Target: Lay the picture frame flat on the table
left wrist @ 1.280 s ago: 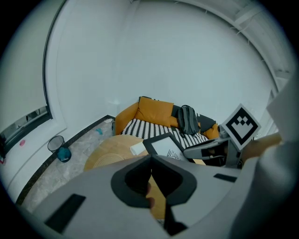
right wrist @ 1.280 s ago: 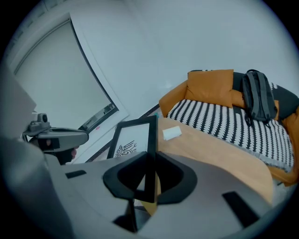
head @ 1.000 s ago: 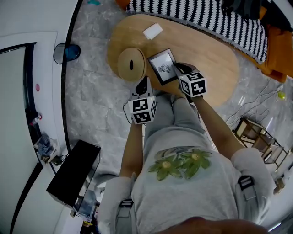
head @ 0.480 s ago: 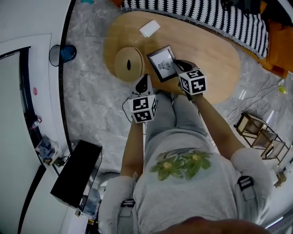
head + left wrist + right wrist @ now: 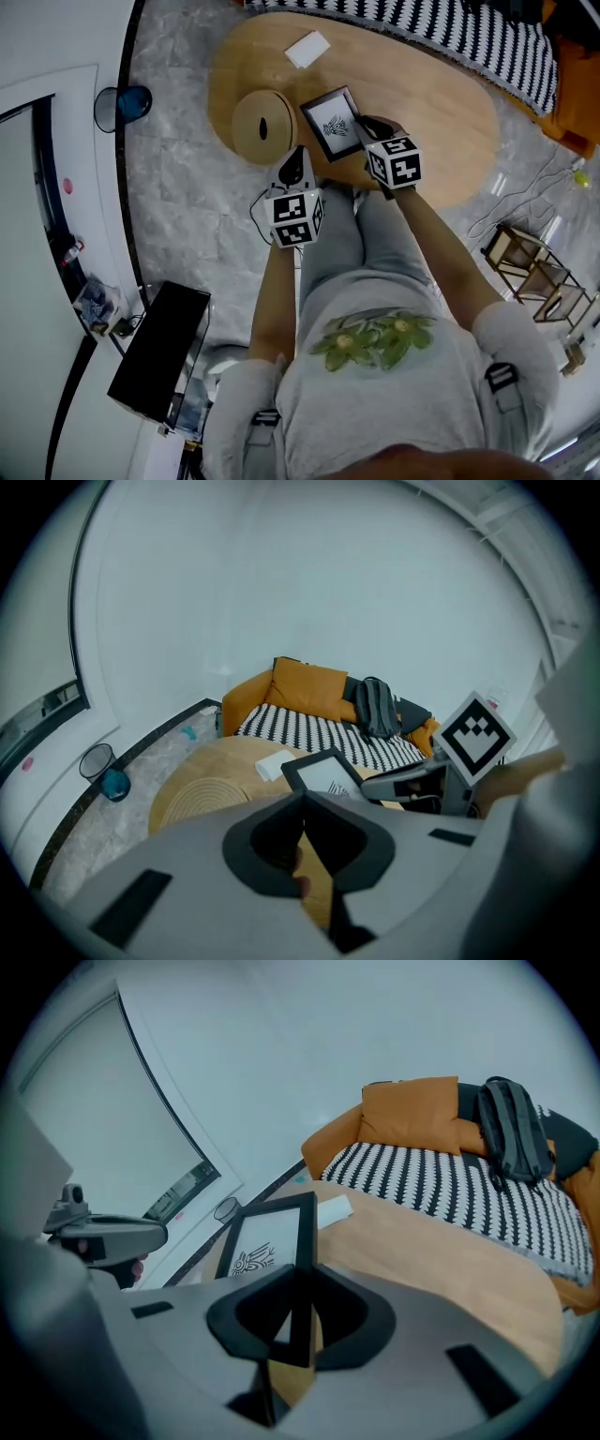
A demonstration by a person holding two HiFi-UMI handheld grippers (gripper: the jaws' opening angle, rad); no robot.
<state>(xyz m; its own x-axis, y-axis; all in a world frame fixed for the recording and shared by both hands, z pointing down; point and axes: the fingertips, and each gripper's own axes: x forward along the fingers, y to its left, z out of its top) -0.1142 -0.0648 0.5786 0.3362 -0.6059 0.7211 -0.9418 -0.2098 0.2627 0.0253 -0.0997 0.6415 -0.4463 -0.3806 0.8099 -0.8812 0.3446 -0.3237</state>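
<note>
The black picture frame (image 5: 333, 124) with a white print stands propped up on the oval wooden table (image 5: 441, 103), near its front edge. My right gripper (image 5: 367, 129) is shut on the frame's right edge. In the right gripper view that edge (image 5: 302, 1241) runs straight between the jaws, and the frame's back leg shows below it. My left gripper (image 5: 298, 165) hovers at the table's front edge, just left of the frame, shut and holding nothing. From the left gripper view (image 5: 305, 829) the frame (image 5: 328, 772) lies ahead with the right gripper (image 5: 412, 785) beside it.
A round woven mat (image 5: 264, 127) lies left of the frame and a white card (image 5: 307, 49) behind it. A striped cover (image 5: 450, 37) on an orange sofa borders the table's far side. A bin (image 5: 122, 105), a black box (image 5: 155, 352) and a wooden rack (image 5: 530, 272) stand on the floor.
The head view has shifted a little. My right gripper keeps its hold on the frame's edge, and my left gripper has crept slightly closer to the table.
</note>
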